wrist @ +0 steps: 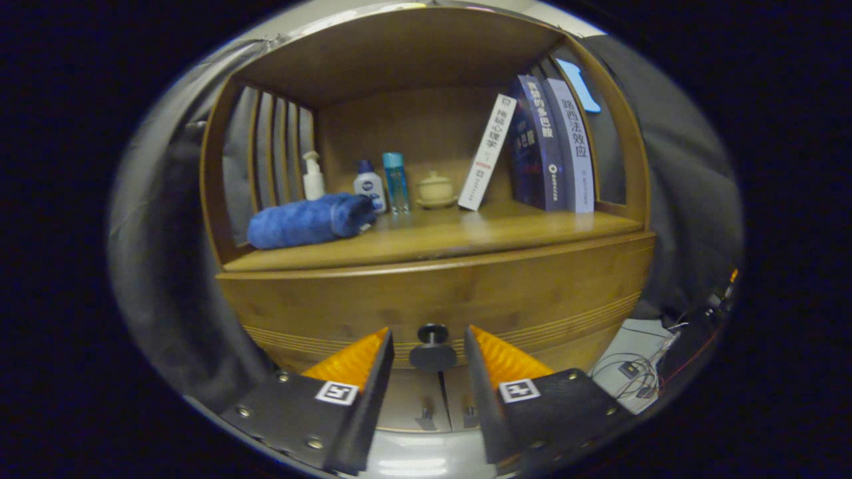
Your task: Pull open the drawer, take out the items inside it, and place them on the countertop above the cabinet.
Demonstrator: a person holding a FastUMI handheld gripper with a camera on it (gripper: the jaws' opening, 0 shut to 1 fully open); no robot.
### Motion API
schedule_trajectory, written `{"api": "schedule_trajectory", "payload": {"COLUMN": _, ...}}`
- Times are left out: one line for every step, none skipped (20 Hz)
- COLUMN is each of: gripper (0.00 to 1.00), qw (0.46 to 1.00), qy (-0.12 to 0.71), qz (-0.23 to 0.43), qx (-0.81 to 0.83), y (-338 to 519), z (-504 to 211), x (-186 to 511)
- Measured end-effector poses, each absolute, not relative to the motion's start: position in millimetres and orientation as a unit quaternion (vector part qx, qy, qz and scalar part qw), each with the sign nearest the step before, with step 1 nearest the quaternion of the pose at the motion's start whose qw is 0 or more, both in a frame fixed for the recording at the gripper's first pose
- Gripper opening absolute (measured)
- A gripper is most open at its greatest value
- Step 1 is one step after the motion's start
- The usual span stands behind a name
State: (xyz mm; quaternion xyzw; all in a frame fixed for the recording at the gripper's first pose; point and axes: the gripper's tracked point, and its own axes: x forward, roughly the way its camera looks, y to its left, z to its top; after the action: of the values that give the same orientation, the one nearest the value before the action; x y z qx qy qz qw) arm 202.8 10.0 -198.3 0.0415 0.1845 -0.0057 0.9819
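The small round dark knob [432, 349] on the wide wooden drawer front [439, 296] sits between the spread fingers of the gripper [429, 346], which touch neither side of it, so the gripper is open and the drawer is closed: the task looks to be at its very first step. Just above the drawer, beyond the fingers, the wooden countertop [466, 236] carries a rolled blue towel [309, 221], small bottles [369, 186], a lidded ceramic cup [436, 189] and upright books [549, 146]. Next, the fingers likely need to close squarely on the knob, then draw straight back.
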Motion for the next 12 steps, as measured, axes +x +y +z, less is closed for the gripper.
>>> {"api": "schedule_trajectory", "payload": {"gripper": 0.57, "qw": 0.981, "qy": 0.187, "qz": -0.006, "qx": 0.043, "y": 9, "z": -202, "x": 209}}
{"api": "schedule_trajectory", "payload": {"gripper": 0.55, "qw": 0.982, "qy": 0.184, "qz": -0.003, "qx": 0.048, "y": 11, "z": -204, "x": 214}}
{"api": "schedule_trajectory", "payload": {"gripper": 0.55, "qw": 0.981, "qy": 0.187, "qz": 0.0, "qx": 0.053, "y": 12, "z": -207, "x": 217}}
{"api": "schedule_trajectory", "payload": {"gripper": 0.55, "qw": 0.981, "qy": 0.187, "qz": 0.002, "qx": 0.055, "y": 12, "z": -210, "x": 219}}
{"api": "schedule_trajectory", "payload": {"gripper": 0.56, "qw": 0.981, "qy": 0.188, "qz": -0.001, "qx": 0.054, "y": 10, "z": -212, "x": 221}}
{"api": "schedule_trajectory", "payload": {"gripper": 0.56, "qw": 0.982, "qy": 0.182, "qz": -0.002, "qx": 0.057, "y": 9, "z": -211, "x": 221}}
{"api": "schedule_trajectory", "payload": {"gripper": 0.57, "qw": 0.982, "qy": 0.177, "qz": 0.003, "qx": 0.066, "y": 12, "z": -211, "x": 221}}
{"api": "schedule_trajectory", "payload": {"gripper": 0.54, "qw": 0.982, "qy": 0.176, "qz": 0.003, "qx": 0.071, "y": 13, "z": -214, "x": 223}}
{"api": "schedule_trajectory", "payload": {"gripper": 0.51, "qw": 0.982, "qy": 0.171, "qz": 0.002, "qx": 0.075, "y": 12, "z": -213, "x": 222}}
{"api": "schedule_trajectory", "payload": {"gripper": 0.49, "qw": 0.982, "qy": 0.17, "qz": 0.004, "qx": 0.075, "y": 14, "z": -214, "x": 223}}
{"api": "schedule_trajectory", "payload": {"gripper": 0.44, "qw": 0.983, "qy": 0.171, "qz": 0.002, "qx": 0.073, "y": 14, "z": -212, "x": 221}}
{"api": "schedule_trajectory", "payload": {"gripper": 0.4, "qw": 0.982, "qy": 0.175, "qz": 0.002, "qx": 0.071, "y": 13, "z": -214, "x": 222}}
